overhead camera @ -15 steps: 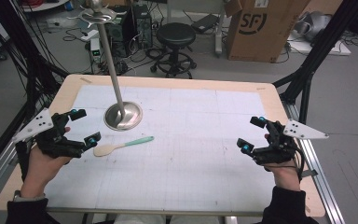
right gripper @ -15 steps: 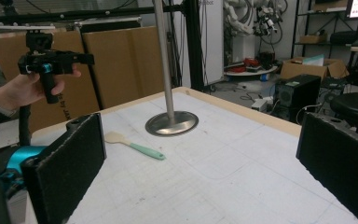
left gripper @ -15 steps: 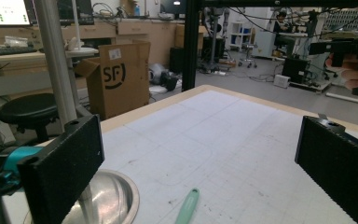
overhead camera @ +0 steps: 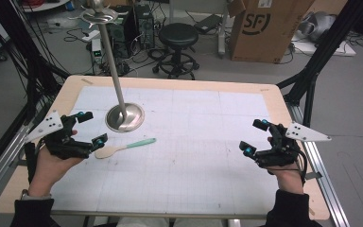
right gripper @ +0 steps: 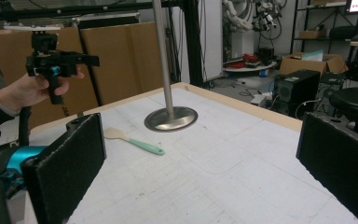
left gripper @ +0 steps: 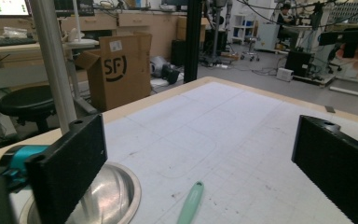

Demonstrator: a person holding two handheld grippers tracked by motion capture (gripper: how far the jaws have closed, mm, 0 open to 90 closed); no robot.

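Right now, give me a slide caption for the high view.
Both grippers, left and right, held open over the table; spoon lies by the steel stand.

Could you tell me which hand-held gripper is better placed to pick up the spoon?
Left. The left hand-held gripper is open right beside the spoon; the right hand-held gripper is far across the table.
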